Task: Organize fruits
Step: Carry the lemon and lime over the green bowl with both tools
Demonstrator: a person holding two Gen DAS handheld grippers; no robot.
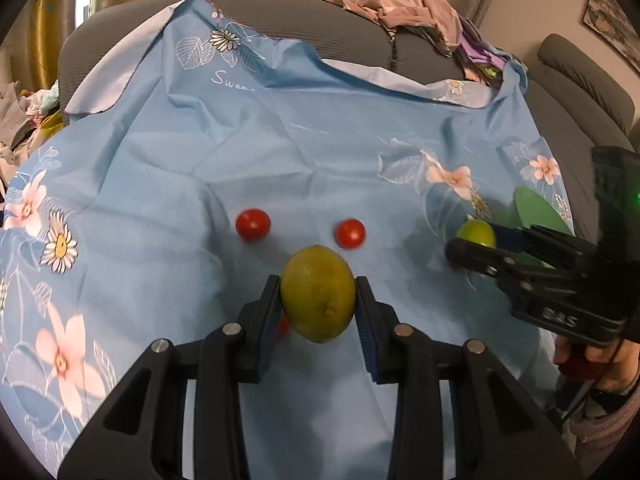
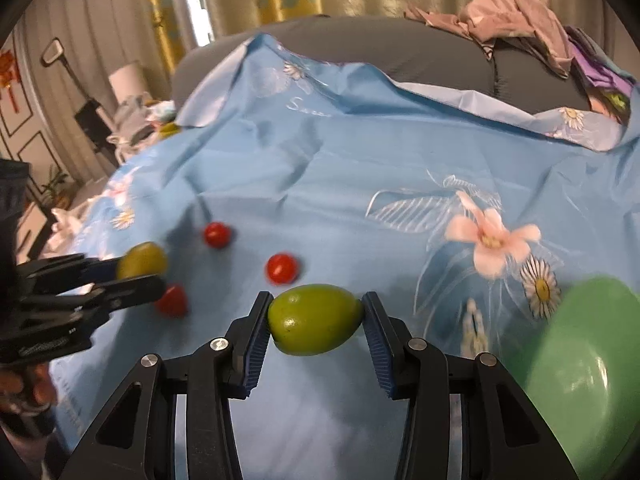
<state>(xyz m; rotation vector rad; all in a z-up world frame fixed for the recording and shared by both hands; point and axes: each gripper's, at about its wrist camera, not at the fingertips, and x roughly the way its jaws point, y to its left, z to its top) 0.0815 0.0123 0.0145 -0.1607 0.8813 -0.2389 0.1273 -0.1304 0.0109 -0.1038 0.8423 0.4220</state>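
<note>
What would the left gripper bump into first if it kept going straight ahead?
Probably the cherry tomato just past the yellowish lemon that the left gripper holds. Depth is unclear, so it could pass over it and meet the blue floral cloth.

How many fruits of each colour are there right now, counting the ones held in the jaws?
Red tomatoes: 3
Yellow-green lemon in left gripper: 1
Green lime in right gripper: 1
Total: 5

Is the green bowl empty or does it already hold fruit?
Empty as far as visible: the green bowl shows bare interior in the right wrist view, though its lower edge is cut off.
</note>
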